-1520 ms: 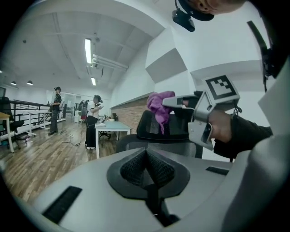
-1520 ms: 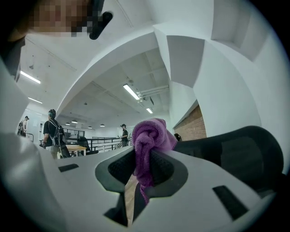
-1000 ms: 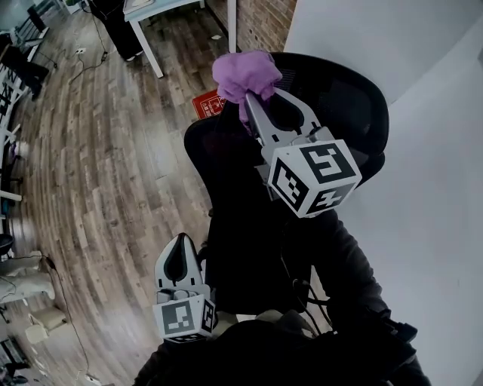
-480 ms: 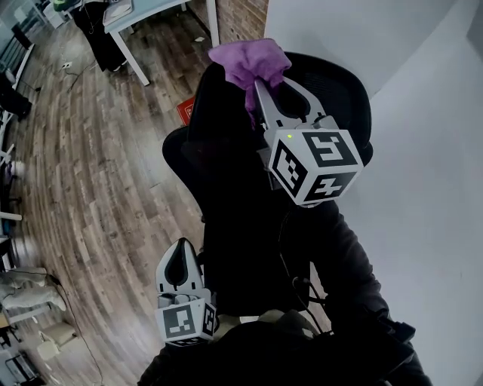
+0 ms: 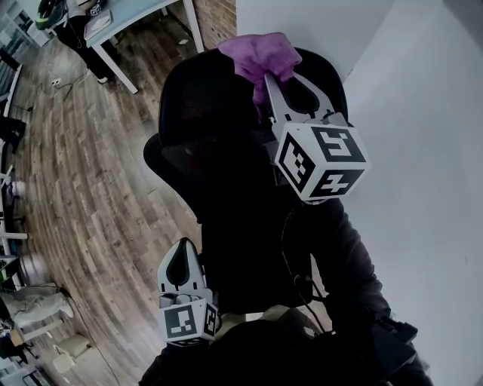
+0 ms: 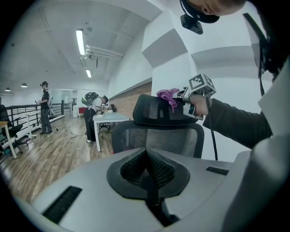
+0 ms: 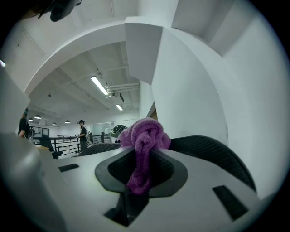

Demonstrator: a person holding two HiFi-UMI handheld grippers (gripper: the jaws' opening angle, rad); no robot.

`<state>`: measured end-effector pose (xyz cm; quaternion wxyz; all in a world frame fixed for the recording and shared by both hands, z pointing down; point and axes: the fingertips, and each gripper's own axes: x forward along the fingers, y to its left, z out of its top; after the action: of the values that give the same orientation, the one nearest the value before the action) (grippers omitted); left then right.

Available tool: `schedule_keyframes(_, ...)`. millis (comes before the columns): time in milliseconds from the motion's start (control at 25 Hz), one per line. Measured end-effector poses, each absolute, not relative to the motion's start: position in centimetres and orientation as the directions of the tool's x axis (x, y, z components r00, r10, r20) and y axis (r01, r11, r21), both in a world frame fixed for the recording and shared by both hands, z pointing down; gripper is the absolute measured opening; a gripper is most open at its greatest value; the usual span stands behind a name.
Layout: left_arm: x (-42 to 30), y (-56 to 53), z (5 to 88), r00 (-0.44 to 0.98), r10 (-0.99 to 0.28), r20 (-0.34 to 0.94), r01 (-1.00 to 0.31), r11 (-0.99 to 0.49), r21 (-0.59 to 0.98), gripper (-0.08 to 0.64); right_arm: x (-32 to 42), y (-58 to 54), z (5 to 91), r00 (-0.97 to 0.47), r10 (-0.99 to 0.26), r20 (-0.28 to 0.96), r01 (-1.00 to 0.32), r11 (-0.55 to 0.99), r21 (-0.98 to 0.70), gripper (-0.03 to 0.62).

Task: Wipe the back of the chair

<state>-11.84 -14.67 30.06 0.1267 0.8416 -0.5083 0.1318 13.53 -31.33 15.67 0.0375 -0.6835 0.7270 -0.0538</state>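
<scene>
The black mesh office chair stands close in front of me, and the left gripper view shows its back and headrest. A bunched purple cloth rests on the top edge of the headrest. My right gripper is shut on that cloth, which hangs down between its jaws. My left gripper is held low beside the chair, shut with nothing in it.
A white wall and pillar stand right behind the chair. A wooden floor spreads to the left. A white table with people at it is farther off, and another person stands by a railing.
My right gripper with the cloth has shifted slightly right and up in the view, along the headrest top. More of the headrest now shows to its left. The left gripper has stayed put.
</scene>
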Motion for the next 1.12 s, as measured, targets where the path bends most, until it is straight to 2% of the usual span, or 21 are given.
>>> schedule_keyframes(600,-5.8,-10.9,27.9,0.559,-0.762,0.327,-0.816,-0.575,0.055,0.004,22.4,-22.8,14.0,0.092,-0.996,-0.019,-0.982,-0.087,-0.167,0.075)
schedule_keyframes(880,-2.5,-8.4,28.0,0.642,-0.698,0.319,-0.748,-0.662,0.056,0.004,27.8,-16.0,12.9,0.237,-0.970,-0.054,-0.959,-0.224,-0.174,0.075)
schedule_keyframes(1120,-1.6,-7.2,28.5,0.682,-0.661,0.314,-0.712,-0.699,0.075,0.005,28.4,-13.6,13.4,0.286,-0.957,-0.044,-0.950,-0.278,-0.142,0.075)
